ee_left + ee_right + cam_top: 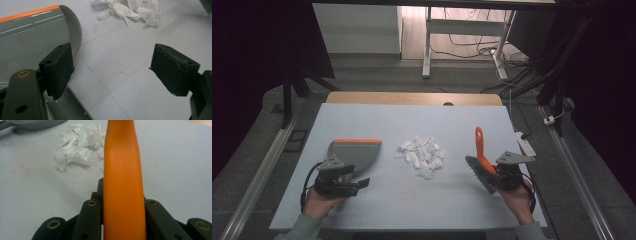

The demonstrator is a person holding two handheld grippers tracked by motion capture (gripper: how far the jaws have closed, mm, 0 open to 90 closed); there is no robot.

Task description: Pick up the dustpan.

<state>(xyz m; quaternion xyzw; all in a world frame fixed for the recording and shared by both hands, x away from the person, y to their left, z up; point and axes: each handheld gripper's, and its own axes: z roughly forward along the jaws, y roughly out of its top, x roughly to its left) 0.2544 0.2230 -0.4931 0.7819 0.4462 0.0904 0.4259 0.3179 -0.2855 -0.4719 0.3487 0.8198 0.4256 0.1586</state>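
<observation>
A grey dustpan (354, 152) with an orange front lip lies at the left of the white board. My left gripper (343, 181) sits just behind it, jaws wide open. In the left gripper view the pan (30, 37) lies beside and under the left pad (58, 70), and nothing is between the pads of this gripper (113, 62). A pile of crumpled white paper scraps (422, 152) (130, 10) (77, 147) lies in the middle. My right gripper (506, 176) is shut on the orange handle (122, 177) of a brush (480, 150), grey bristles toward the pile.
The white board (412, 115) covers a wooden table whose far edge shows. A white power strip (526, 145) lies off the board's right edge. Metal rails run along both sides on the floor, and a desk frame with cables stands beyond.
</observation>
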